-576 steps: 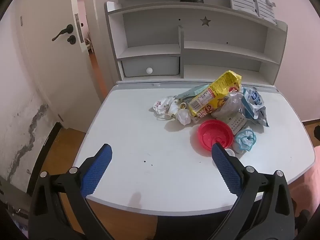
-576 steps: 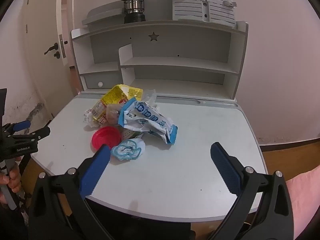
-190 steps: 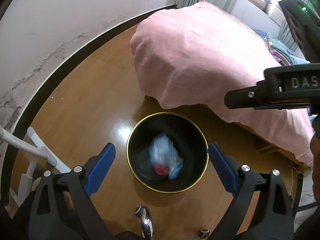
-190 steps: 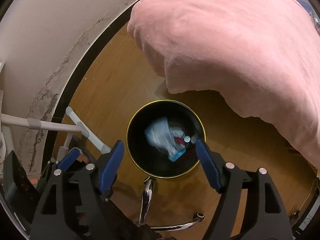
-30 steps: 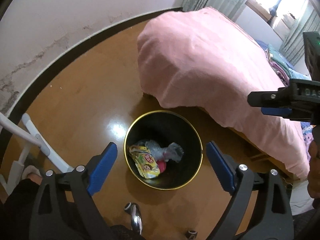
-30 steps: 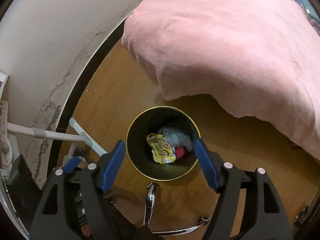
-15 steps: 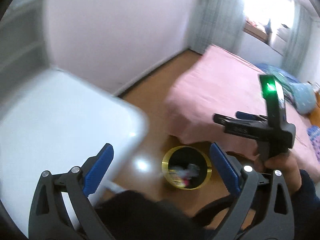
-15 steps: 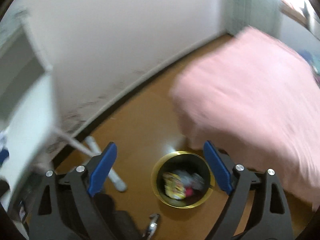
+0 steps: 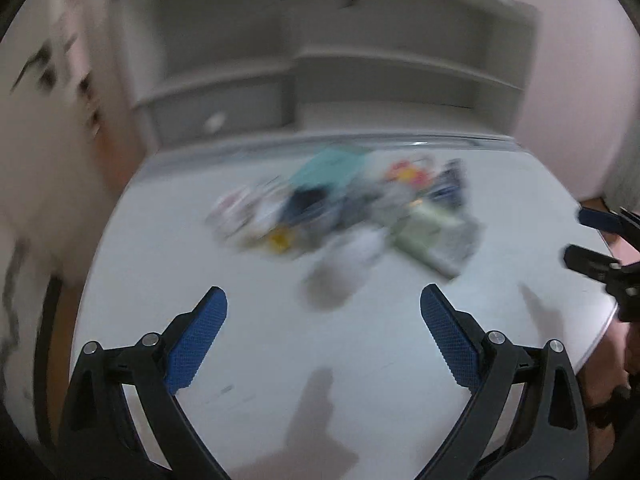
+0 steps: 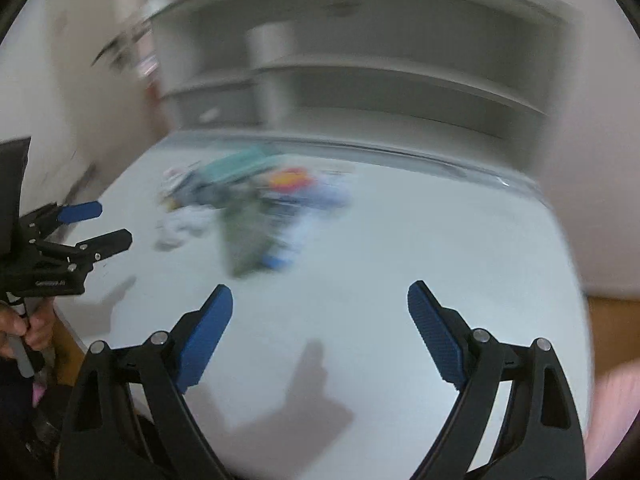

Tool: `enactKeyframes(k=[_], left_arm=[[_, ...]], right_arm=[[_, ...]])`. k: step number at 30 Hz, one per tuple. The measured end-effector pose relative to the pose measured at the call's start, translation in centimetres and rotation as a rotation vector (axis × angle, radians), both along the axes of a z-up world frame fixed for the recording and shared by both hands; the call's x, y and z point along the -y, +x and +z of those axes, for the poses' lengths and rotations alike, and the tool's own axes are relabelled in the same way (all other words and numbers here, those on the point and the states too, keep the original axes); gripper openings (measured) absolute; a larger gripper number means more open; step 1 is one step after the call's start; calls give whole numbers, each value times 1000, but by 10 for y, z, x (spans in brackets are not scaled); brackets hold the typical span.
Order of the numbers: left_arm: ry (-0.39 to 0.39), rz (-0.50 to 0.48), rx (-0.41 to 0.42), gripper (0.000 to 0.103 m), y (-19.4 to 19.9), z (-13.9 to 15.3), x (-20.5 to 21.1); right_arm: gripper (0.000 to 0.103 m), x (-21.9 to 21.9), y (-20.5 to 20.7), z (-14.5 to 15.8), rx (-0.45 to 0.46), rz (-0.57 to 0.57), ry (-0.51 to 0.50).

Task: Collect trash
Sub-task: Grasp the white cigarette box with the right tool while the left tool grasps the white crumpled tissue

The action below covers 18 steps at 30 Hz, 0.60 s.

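Note:
Both views are blurred by motion. A pile of trash (image 9: 344, 216) lies on the white desk (image 9: 380, 360): wrappers, a teal packet, crumpled white paper. It also shows in the right wrist view (image 10: 256, 216). My left gripper (image 9: 324, 332) is open and empty above the desk's front part, short of the pile. My right gripper (image 10: 320, 330) is open and empty over the desk's front right. Each gripper shows at the edge of the other's view: the right gripper (image 9: 600, 248), the left gripper (image 10: 92, 224).
A grey shelf unit (image 9: 320, 80) with a small drawer stands at the back of the desk. A door (image 9: 52, 80) is at the left. A pink wall (image 10: 600, 160) is at the right. The bin is out of view.
Both grippers have swung up from the black bin on the floor back to the desk. The yellow packet now lies in the bin, and less trash is on the desk than at the start.

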<state>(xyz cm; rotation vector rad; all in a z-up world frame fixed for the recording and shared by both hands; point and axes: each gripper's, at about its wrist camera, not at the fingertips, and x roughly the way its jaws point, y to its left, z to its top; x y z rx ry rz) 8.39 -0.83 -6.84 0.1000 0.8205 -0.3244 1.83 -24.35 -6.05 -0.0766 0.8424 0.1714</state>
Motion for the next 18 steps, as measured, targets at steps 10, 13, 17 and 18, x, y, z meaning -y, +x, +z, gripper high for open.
enactKeyframes(k=[10, 13, 17, 18], left_arm=[[-23, 7, -61, 94, 2, -23, -36], [-12, -15, -56, 94, 13, -25, -23], [0, -40, -42, 94, 20, -23, -6], [-1, -45, -44, 94, 22, -22, -2]], right_arm=[[85, -95, 76, -46, -42, 123, -280], [74, -93, 78, -55, -47, 124, -321], [57, -91, 79, -54, -35, 111, -355], [57, -89, 77, -49, -23, 107, -335]])
